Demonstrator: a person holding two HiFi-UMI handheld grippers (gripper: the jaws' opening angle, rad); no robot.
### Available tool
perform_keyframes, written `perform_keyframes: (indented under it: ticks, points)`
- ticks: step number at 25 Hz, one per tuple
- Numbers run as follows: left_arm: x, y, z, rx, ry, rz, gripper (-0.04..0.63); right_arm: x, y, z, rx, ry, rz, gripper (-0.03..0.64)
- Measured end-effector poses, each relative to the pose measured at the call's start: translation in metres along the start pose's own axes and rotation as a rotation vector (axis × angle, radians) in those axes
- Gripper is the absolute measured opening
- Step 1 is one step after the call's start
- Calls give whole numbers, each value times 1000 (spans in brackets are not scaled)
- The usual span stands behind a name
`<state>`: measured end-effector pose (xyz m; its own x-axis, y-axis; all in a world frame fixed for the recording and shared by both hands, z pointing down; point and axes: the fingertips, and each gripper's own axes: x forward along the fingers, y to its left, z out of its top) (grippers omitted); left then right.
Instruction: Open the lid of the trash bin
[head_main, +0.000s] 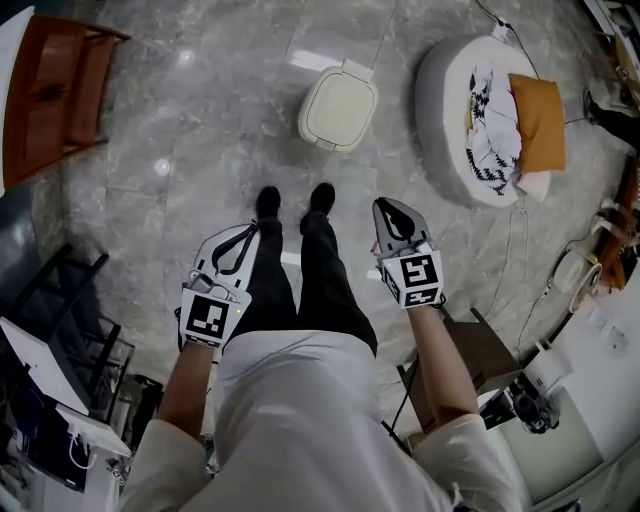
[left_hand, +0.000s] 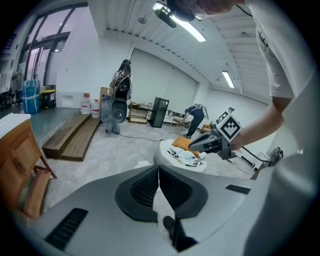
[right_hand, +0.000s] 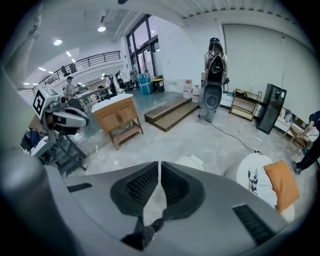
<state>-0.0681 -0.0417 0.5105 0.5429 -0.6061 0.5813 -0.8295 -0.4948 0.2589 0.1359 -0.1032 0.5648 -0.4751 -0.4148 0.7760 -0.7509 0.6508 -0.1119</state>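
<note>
The cream trash bin (head_main: 338, 108) stands on the marble floor ahead of the person's shoes, its lid down. In the right gripper view the bin (right_hand: 191, 162) peeks just above the jaws. My left gripper (head_main: 243, 236) hangs beside the left leg and my right gripper (head_main: 393, 208) beside the right leg, both well short of the bin. The left gripper's (left_hand: 159, 169) jaws meet at the tips with nothing between them. My right gripper (right_hand: 160, 165) is likewise shut and holds nothing.
A round white pouf (head_main: 455, 110) with an orange cushion (head_main: 538, 120) lies right of the bin. A wooden cabinet (head_main: 55, 90) stands at far left, a black metal rack (head_main: 75, 330) at near left, a stool (head_main: 485, 350) at near right. Cables trail along the right.
</note>
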Motion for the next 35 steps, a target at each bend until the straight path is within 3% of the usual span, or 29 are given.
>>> perform_keyframes:
  ticks: [10, 18, 25, 35]
  points:
    - [32, -7, -32, -108, 9, 77, 18, 51, -15, -34, -71, 67, 100, 34]
    - [57, 2, -59, -146, 39, 125, 18, 98, -19, -61, -117, 117, 168, 34]
    - [77, 5, -84, -154, 63, 137, 18, 146, -22, -87, -105, 156, 188, 34]
    - [100, 3, -113, -157, 80, 121, 18, 209, -23, -113, -234, 200, 159, 34]
